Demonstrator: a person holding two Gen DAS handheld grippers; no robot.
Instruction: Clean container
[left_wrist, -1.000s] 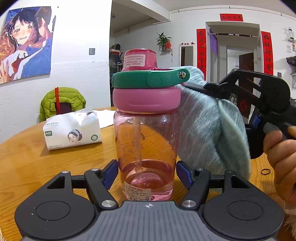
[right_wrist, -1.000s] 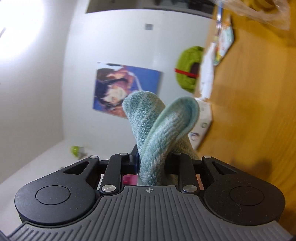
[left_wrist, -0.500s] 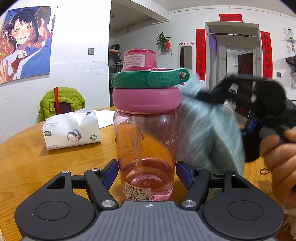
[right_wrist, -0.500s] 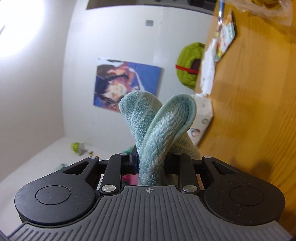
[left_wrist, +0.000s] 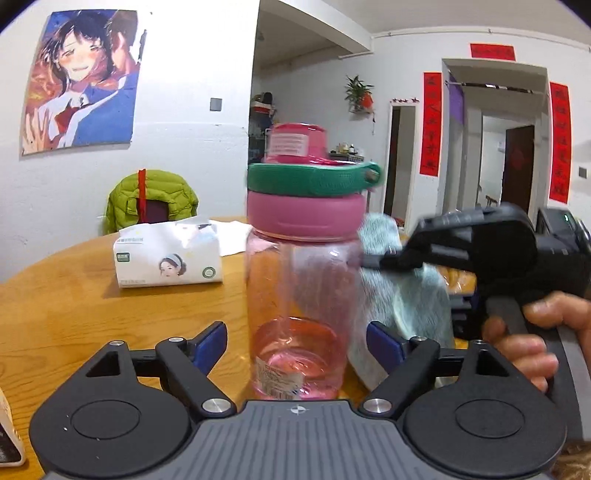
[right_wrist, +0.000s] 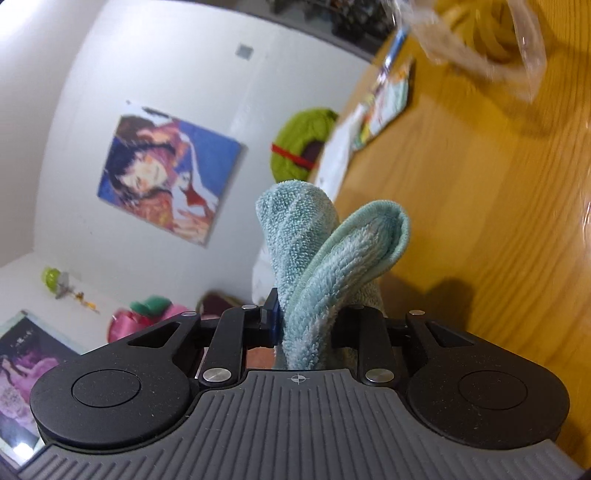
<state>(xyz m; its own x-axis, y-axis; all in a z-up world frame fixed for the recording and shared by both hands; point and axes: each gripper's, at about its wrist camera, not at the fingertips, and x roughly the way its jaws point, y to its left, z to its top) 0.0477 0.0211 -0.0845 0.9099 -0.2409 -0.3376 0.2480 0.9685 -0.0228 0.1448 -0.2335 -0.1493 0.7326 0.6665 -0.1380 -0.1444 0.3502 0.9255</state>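
A pink see-through bottle (left_wrist: 303, 280) with a pink lid and green carry strap stands upright on the wooden table (left_wrist: 74, 314), a little pink liquid at its bottom. My left gripper (left_wrist: 297, 343) has its jaws opening; the bottle's base stands between the blue pads (left_wrist: 210, 341) with a gap on each side. My right gripper (left_wrist: 369, 262) comes in from the right, held by a hand (left_wrist: 535, 332). It pinches a folded teal cloth (left_wrist: 410, 295) against the bottle's right wall. In the right wrist view the cloth (right_wrist: 317, 258) is still squeezed in the slightly opening right gripper (right_wrist: 306, 321); the bottle (right_wrist: 147, 314) is a blur at lower left.
A white tissue pack (left_wrist: 168, 258) lies on the table left of the bottle. Behind it a green jacket (left_wrist: 151, 195) hangs on a chair. Papers (right_wrist: 388, 96) and a clear plastic bag (right_wrist: 480, 37) lie farther along the table. A white box corner (left_wrist: 7, 435) shows at lower left.
My left jaws, shut on the bottle's base before, have spread apart from it. The right gripper and cloth have dropped from lid height to the bottle's side, and its view has rolled.
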